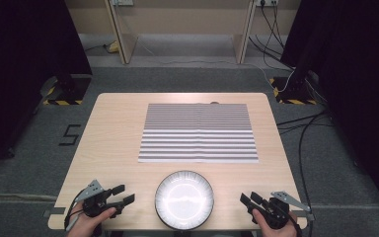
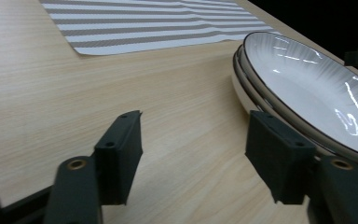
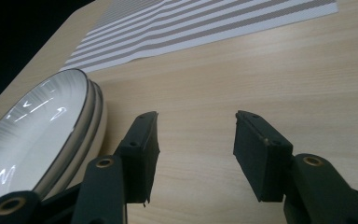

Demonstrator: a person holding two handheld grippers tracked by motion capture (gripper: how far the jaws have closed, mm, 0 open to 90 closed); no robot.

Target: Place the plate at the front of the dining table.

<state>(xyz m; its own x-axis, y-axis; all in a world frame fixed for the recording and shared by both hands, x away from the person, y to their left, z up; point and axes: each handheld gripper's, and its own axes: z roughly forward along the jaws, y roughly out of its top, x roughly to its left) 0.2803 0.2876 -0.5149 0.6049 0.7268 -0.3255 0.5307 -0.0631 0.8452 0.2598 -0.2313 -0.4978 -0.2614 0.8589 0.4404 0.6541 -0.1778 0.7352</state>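
A small stack of white plates with dark rims sits at the table's near edge, centred between the two hands. Behind it lies a grey-and-white striped placemat, flat on the wood. My left gripper rests at the near left corner, open, nothing between its jaws; in the left gripper view the plates lie just right of my left gripper. My right gripper sits at the near right corner, open and empty. In the right gripper view my right gripper stands over bare wood, the plates to its left.
The light wooden table has bare wood left and right of the placemat. Beyond the far edge are grey carpet, cables, desk legs and dark curtains on both sides. A black "5" mark is on the floor at left.
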